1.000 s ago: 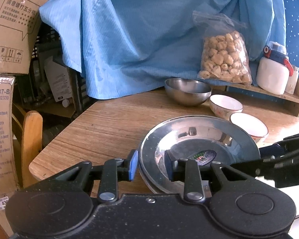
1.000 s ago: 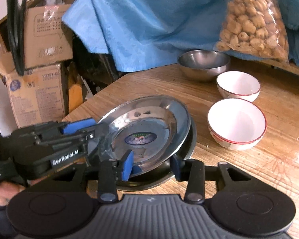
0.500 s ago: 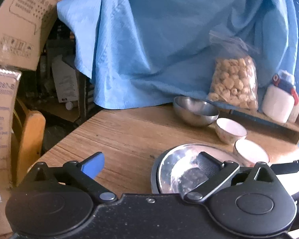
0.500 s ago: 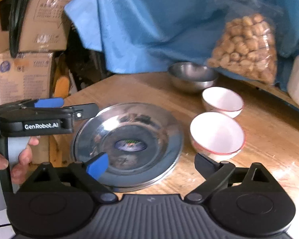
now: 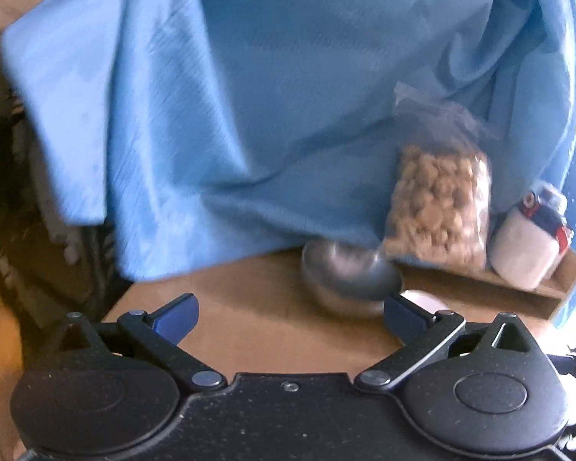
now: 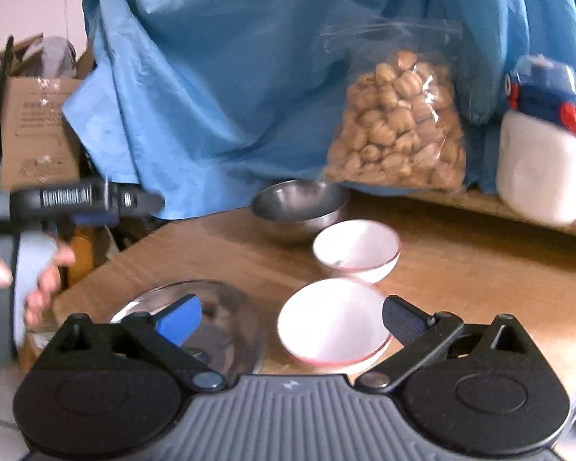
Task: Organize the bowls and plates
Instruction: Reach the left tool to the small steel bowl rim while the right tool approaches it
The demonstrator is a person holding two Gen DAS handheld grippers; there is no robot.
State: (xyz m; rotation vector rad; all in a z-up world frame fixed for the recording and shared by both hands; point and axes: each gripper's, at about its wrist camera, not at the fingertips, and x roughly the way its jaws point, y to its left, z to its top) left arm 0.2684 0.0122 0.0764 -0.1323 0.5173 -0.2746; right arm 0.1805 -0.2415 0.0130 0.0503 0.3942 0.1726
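Stacked steel plates lie flat on the wooden table, near its left edge. My right gripper hovers just behind them and a red-rimmed white bowl; its jaws are opening wide with nothing between them. A second white bowl and a steel bowl stand farther back. My left gripper is also opening and holds nothing, raised above the table and pointing toward the steel bowl. In the right wrist view the left gripper floats at the left, held by a hand.
A blue cloth hangs behind the table. A clear bag of nuts and a white jar sit on a low wooden ledge at the back right. Cardboard boxes stand beyond the table's left edge.
Both grippers have let go of the steel plate, which now rests on the stack. Their jaws have swung wide, and both have drawn back and lifted; the left one rose more.
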